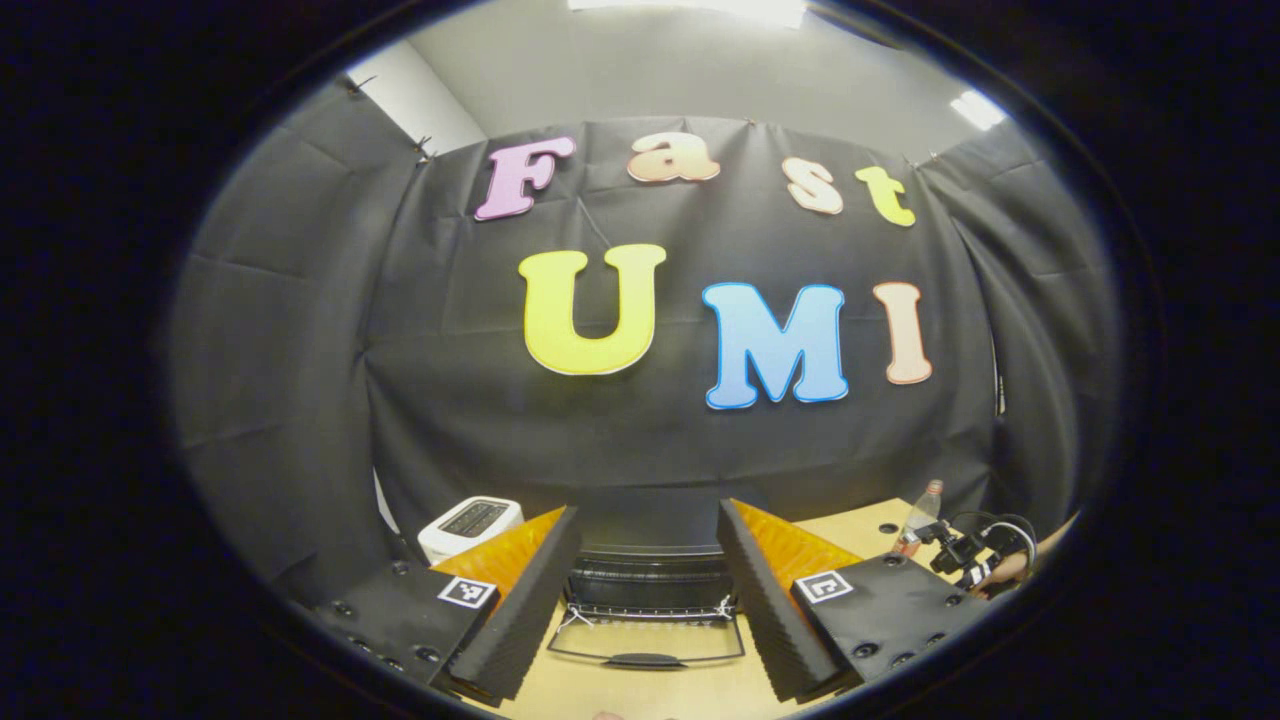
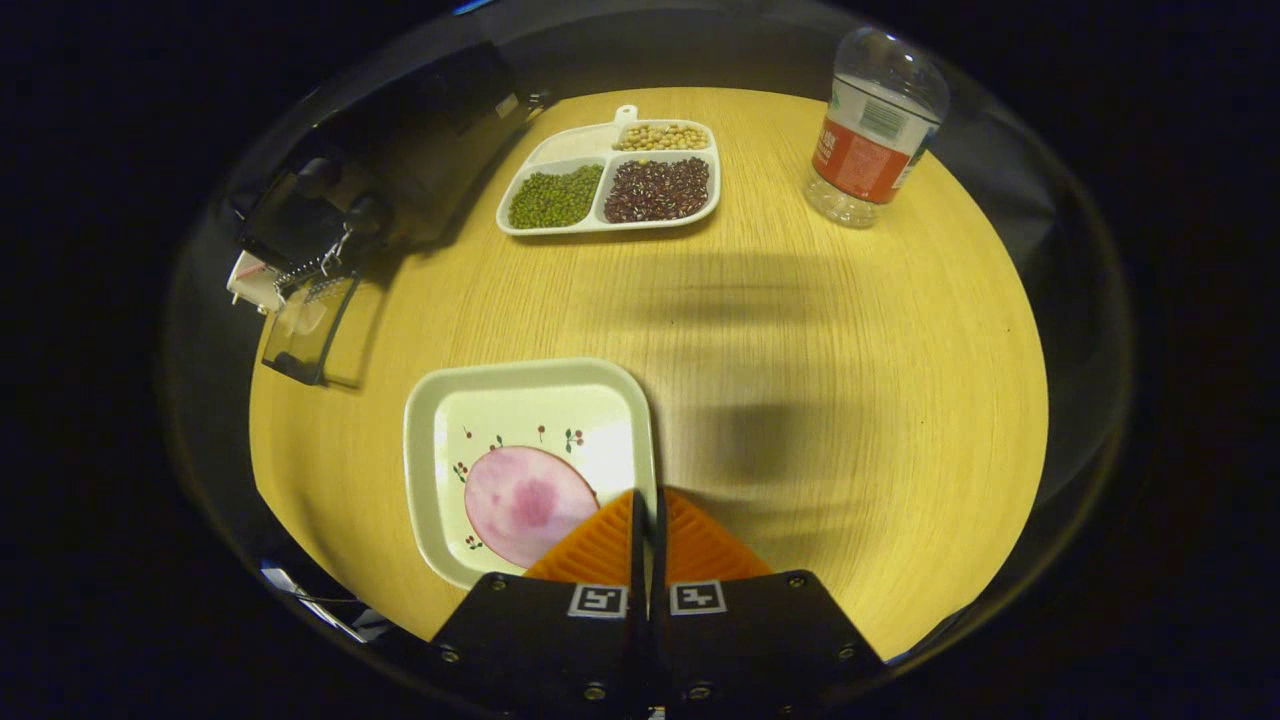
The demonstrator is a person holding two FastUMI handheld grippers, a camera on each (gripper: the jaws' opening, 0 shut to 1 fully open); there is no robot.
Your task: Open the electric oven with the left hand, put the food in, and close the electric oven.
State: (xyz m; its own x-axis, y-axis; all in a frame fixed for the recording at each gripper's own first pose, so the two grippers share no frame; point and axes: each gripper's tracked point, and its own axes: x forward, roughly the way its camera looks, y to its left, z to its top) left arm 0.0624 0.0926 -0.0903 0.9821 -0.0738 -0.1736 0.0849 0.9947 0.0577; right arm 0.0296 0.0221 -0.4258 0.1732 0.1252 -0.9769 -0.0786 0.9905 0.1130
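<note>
- Left gripper view: the left gripper (image 1: 648, 575) hangs with jaws wide apart and empty, framing the electric oven (image 1: 648, 590), whose door lies folded down onto the worktop (image 1: 850, 528), ready for loading.
- Right gripper view: the right gripper (image 2: 648, 520) has its jaws pinched together on the plate (image 2: 430, 450) rim, likely so the food (image 2: 520, 500) rides along to the oven at far left.

Colours on the yellow wood worktop (image 2: 850, 400)
White plate (image 2: 430, 450) with tiny flowers, pink food (image 2: 520, 500); tray (image 2: 610, 225) of green, dark red, tan beans; red-labelled bottle (image 2: 870, 125).

Black oven (image 1: 645, 580) stands open — pink food slice (image 2: 525, 505) on square plate (image 2: 530, 400).
</note>
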